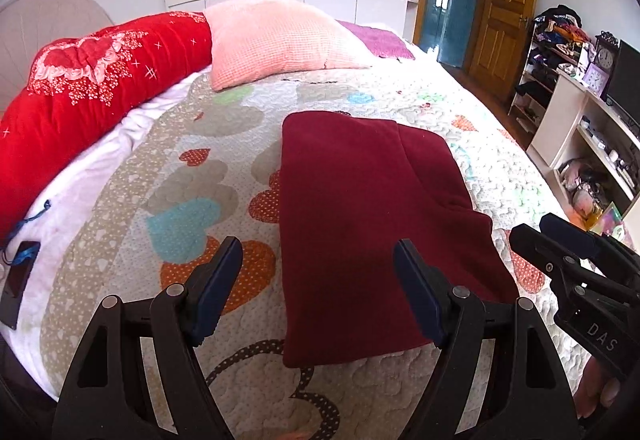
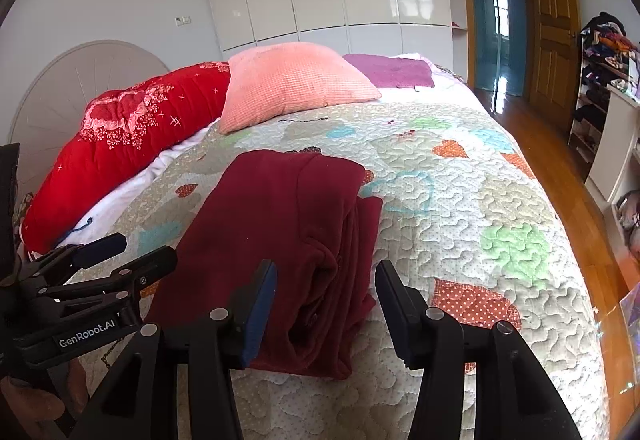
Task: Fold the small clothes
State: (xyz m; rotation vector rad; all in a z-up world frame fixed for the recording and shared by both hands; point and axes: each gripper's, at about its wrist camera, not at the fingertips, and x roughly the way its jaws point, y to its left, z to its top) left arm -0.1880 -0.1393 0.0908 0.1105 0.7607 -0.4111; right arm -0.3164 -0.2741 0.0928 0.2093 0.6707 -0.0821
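Note:
A dark red garment (image 1: 368, 224) lies folded into a long rectangle on the quilted bed (image 1: 192, 168). It also shows in the right wrist view (image 2: 280, 240), with bunched layers along its right edge. My left gripper (image 1: 318, 288) is open and empty, held just above the garment's near left edge. My right gripper (image 2: 326, 304) is open and empty, over the garment's near right edge. The right gripper also shows in the left wrist view (image 1: 560, 244), and the left gripper in the right wrist view (image 2: 120, 248).
A pink pillow (image 1: 276, 40), a red quilt (image 1: 80, 92) and a purple cloth (image 1: 380, 40) lie at the head of the bed. A dark phone (image 1: 18, 280) lies at the bed's left edge. White shelving (image 1: 592, 144) and a cluttered rack (image 1: 552, 48) stand to the right.

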